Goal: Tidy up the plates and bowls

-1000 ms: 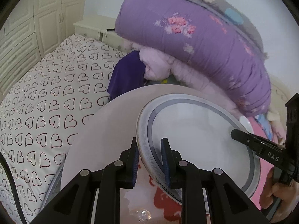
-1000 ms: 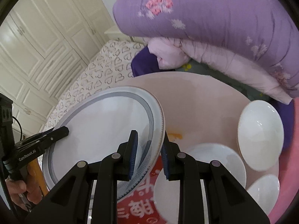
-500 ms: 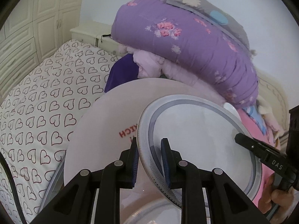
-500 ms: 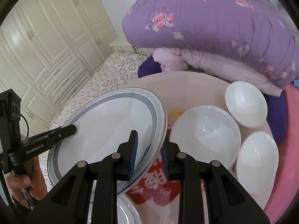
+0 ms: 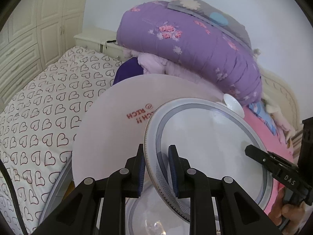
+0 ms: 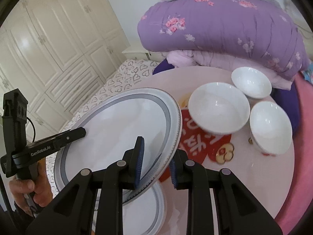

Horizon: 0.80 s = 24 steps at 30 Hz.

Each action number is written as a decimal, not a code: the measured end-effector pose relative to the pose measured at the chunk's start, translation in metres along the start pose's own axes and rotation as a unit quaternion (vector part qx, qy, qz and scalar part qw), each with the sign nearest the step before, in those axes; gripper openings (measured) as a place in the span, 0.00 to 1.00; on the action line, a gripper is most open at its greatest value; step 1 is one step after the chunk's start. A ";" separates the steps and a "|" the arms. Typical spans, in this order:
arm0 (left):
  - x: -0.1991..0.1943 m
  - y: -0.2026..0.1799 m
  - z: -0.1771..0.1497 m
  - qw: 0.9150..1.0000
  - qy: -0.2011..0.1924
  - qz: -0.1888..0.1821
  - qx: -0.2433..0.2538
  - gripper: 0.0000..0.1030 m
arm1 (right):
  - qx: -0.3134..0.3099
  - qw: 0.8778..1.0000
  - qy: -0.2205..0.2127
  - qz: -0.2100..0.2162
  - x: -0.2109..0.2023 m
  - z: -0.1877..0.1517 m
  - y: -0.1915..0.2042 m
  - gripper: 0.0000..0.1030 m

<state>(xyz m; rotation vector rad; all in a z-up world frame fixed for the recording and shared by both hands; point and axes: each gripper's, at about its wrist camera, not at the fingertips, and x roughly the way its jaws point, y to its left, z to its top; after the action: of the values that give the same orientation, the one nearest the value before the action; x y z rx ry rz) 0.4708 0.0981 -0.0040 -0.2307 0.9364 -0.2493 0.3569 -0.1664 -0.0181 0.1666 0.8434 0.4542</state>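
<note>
A large white plate (image 5: pixel 211 148) with a grey-blue rim band hangs tilted above the round pink table (image 5: pixel 109 137). My left gripper (image 5: pixel 156 168) is shut on its near-left rim. My right gripper (image 6: pixel 156 162) is shut on the opposite rim of the same plate (image 6: pixel 117 133). Each gripper shows in the other's view, clamped at the plate's far edge. A second matching plate (image 6: pixel 144 211) lies flat on the table under the held one and is partly hidden by it. Three white bowls stand at the table's right: a large one (image 6: pixel 219 110), a small one (image 6: pixel 251 82) behind and another (image 6: pixel 271 127) beside.
The table (image 6: pixel 254 176) bears a red sticker with writing. A folded purple quilt (image 6: pixel 225 25) is piled behind it. A heart-patterned bed sheet (image 5: pixel 39 117) lies to the left, with cream wardrobes (image 6: pixel 49 49) beyond. A hand (image 6: pixel 25 192) grips the left gripper's handle.
Both grippers carried the plate together across the table. The three bowls came fully into the right wrist view, and the second plate appeared underneath the held one.
</note>
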 end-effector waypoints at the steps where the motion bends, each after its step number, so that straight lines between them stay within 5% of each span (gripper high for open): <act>1: -0.003 -0.001 -0.005 1.000 0.000 0.002 0.001 0.18 | 0.000 1.000 0.000 0.003 -0.001 -0.005 0.000 0.23; 11: -0.018 0.008 -0.063 1.000 0.020 0.004 -0.011 0.18 | -0.010 1.000 0.019 0.009 -0.003 -0.058 0.010 0.23; 24: -0.014 0.014 -0.101 0.999 0.030 0.030 -0.012 0.19 | -0.019 0.998 0.048 0.019 0.014 -0.108 0.019 0.23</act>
<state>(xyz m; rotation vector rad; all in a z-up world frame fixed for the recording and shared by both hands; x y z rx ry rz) 0.3818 0.1065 -0.0556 -0.2178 1.0052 -0.1902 0.2779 -0.1470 -0.0932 0.1261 0.9251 0.5173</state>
